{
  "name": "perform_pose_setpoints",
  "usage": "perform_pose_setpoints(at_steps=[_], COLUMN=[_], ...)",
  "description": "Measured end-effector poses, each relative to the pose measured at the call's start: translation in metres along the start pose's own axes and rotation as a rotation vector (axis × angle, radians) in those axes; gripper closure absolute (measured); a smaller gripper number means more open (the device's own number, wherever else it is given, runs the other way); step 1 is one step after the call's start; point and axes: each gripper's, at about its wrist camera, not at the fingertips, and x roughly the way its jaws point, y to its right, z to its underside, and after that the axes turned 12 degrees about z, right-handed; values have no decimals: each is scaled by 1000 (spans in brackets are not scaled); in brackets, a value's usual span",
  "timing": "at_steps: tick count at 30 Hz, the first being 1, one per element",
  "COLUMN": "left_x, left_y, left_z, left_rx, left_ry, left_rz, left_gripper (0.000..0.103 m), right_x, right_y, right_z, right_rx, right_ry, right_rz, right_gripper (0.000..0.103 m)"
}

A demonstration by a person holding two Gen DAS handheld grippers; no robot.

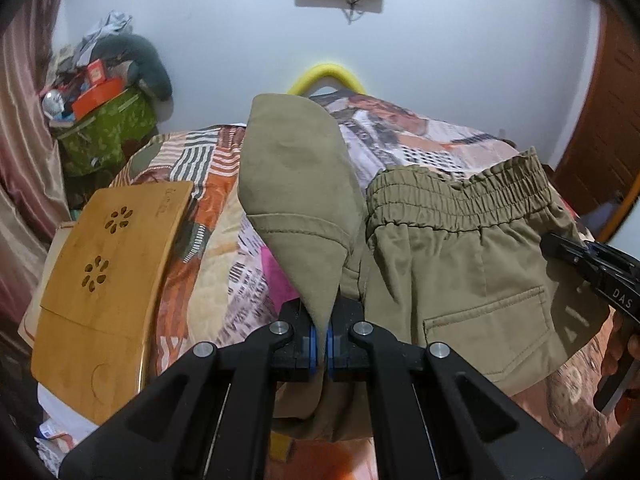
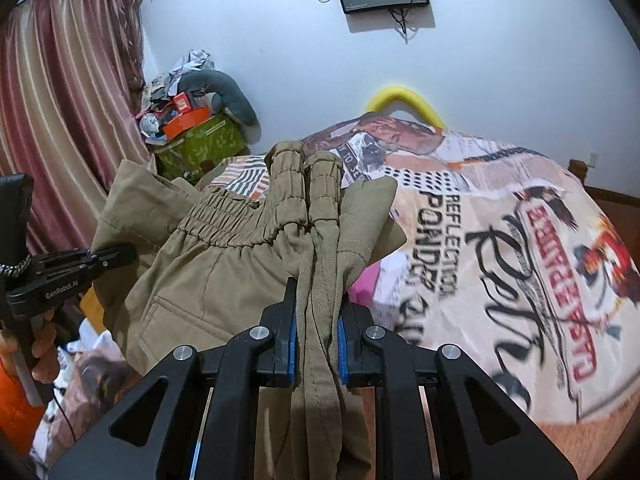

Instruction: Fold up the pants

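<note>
- Khaki pants (image 1: 460, 264) hang between my two grippers above the bed (image 1: 420, 140), held up off its patterned cover.
- My left gripper (image 1: 320, 344) has its jaws pinched tight on a hemmed corner of the fabric, which stands up in a tall point before the camera.
- My right gripper (image 2: 316, 340) has its jaws narrow, clamped on a thick bunch of the gathered elastic waistband (image 2: 308, 184).
- From the left view, the waistband runs across to the right, with a back pocket (image 1: 492, 332) below it facing me.
- Over on the left edge of the bed lies a wooden lap tray (image 1: 108, 272).
- At the far left, a green basket (image 2: 204, 144) piled with clutter stands by the curtain (image 2: 68, 100).
</note>
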Motion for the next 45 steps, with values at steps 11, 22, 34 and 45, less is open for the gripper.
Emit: perform_pose_setpoints(at_steps=[11, 22, 34, 45], left_x=[90, 109, 65, -76], left_y=[-48, -78, -56, 11], left_z=[13, 43, 64, 48], left_rx=[-95, -127, -12, 60], left_ry=[-134, -200, -253, -72], left_rz=[23, -60, -147, -77], left_gripper=[100, 93, 93, 93], right_x=[81, 98, 38, -72], right_y=[-7, 16, 42, 17], right_z=[-7, 21, 53, 12], right_rx=[-61, -74, -69, -86], right_ry=[-106, -241, -264, -56], right_rz=[59, 116, 126, 80], right_gripper=[90, 68, 46, 46])
